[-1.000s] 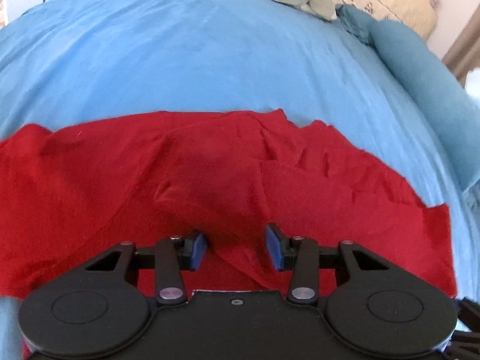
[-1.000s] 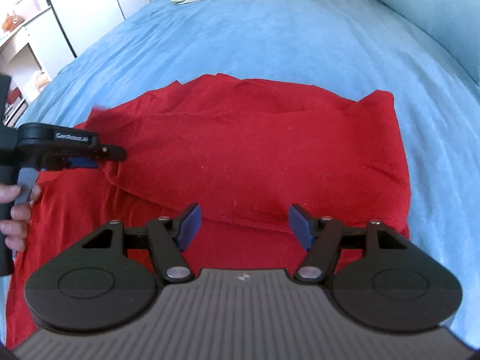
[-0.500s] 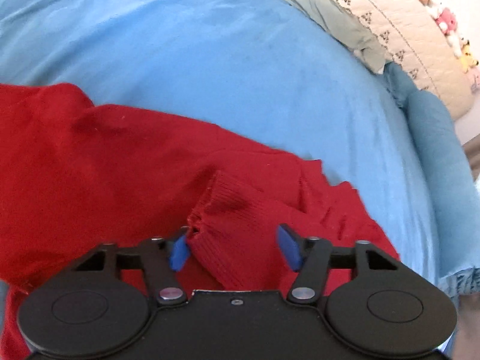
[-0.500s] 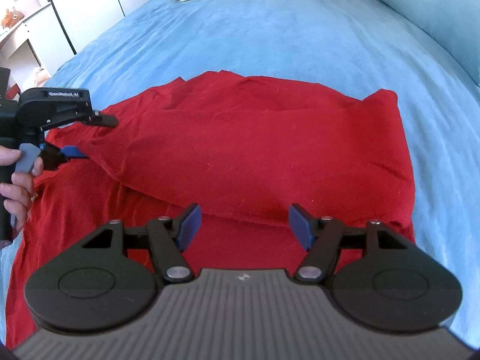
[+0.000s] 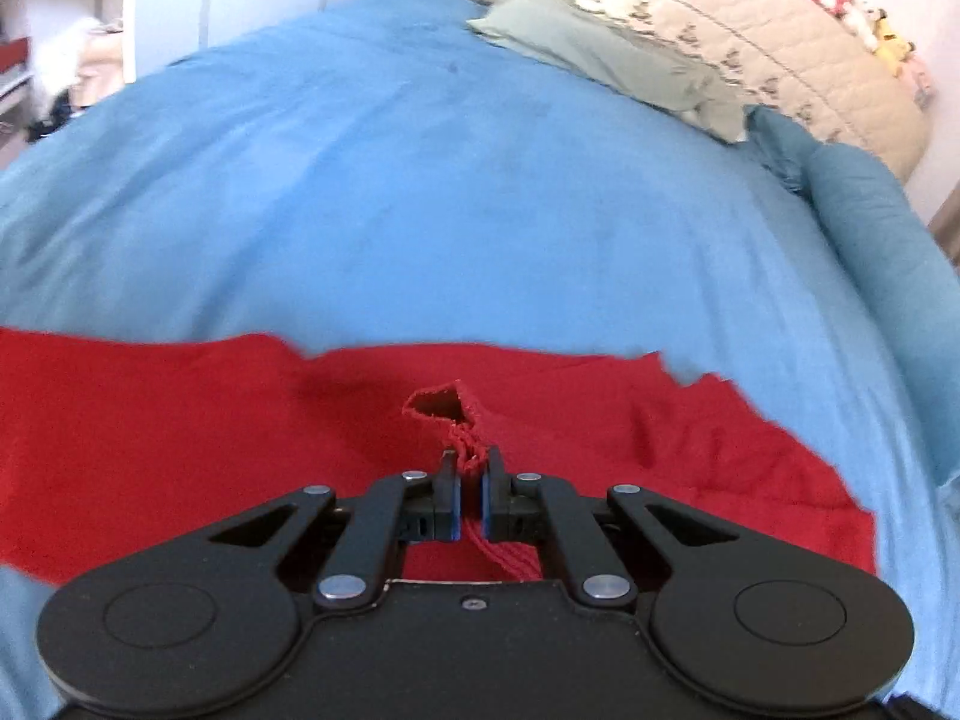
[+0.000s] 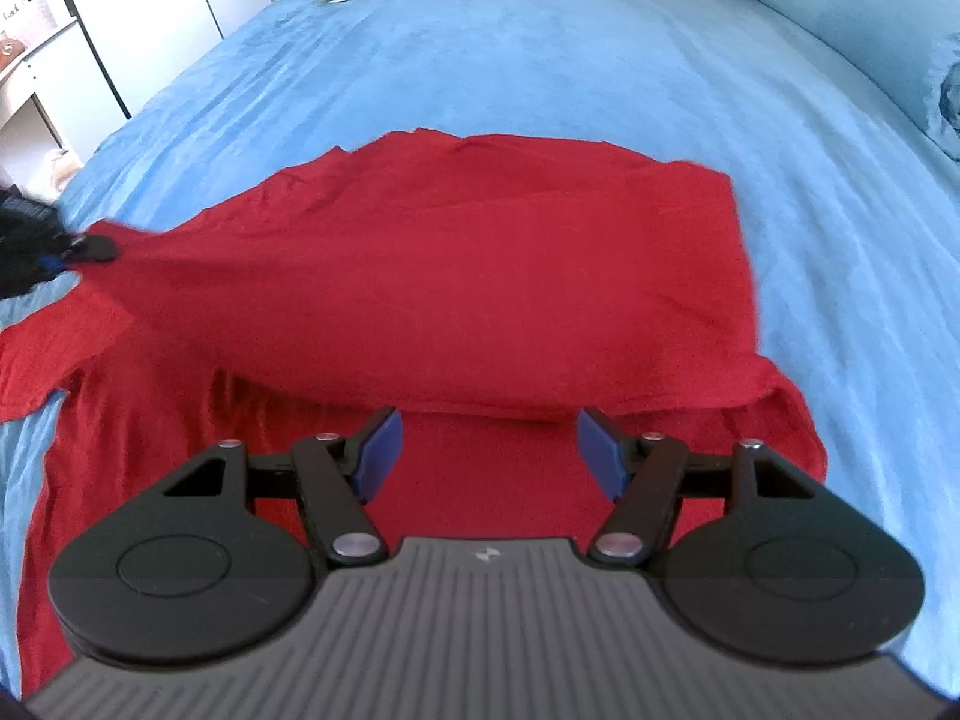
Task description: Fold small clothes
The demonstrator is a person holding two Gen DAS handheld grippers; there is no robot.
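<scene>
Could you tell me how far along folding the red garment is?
Early. Done: the garment lies on the bed, one layer already over another. In hand: the left gripper is shut on its ribbed cuff. Left: the right gripper hovers open, and the folds remain.

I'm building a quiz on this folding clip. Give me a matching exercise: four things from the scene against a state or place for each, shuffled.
1. left gripper
2. right gripper
3. red garment
4. green pillow

A. at the far end of the bed
B. jaws open, holding nothing
C. spread on the blue bedspread
D. shut on a ribbed cuff

Pairs: 1-D, 2-B, 3-C, 4-A
</scene>
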